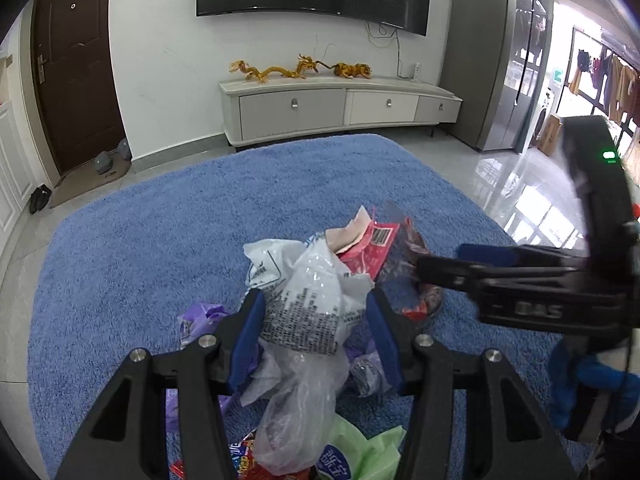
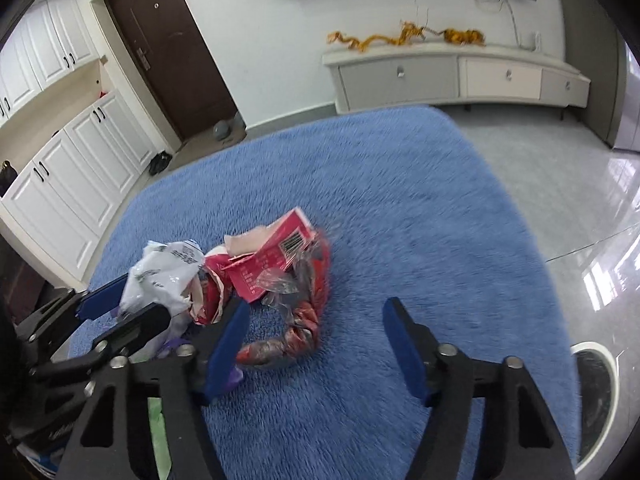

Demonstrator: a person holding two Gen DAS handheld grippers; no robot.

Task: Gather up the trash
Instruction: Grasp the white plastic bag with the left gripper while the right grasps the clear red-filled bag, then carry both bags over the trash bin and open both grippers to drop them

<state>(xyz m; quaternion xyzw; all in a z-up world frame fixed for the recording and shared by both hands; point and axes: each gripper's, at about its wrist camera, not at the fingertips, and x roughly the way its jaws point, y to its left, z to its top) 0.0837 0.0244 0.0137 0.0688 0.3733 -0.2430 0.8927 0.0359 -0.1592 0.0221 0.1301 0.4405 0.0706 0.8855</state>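
Note:
A pile of trash lies on a blue rug point(image 1: 160, 240). My left gripper point(image 1: 316, 302) has its fingers around a white printed plastic bag point(image 1: 308, 304), which fills the gap between the blue pads. Behind it sit a pink-red carton point(image 1: 370, 248) and a dark red wrapper point(image 1: 420, 292). Purple and green wrappers lie under the gripper. My right gripper point(image 2: 316, 310) is open and empty, low over the rug point(image 2: 400, 200), its left finger beside the twisted red wrapper point(image 2: 304, 320) and the pink carton point(image 2: 276, 260). The white bag point(image 2: 164, 276) and left gripper point(image 2: 132, 300) show at its left.
A white TV cabinet point(image 1: 340, 104) with golden dragon figures stands against the far wall under a wall TV. A brown door point(image 1: 76, 60) is at the left, white cupboards point(image 2: 68, 168) beside it. Glossy tile floor point(image 1: 520, 184) surrounds the rug. A round white object point(image 2: 596, 384) sits at the right.

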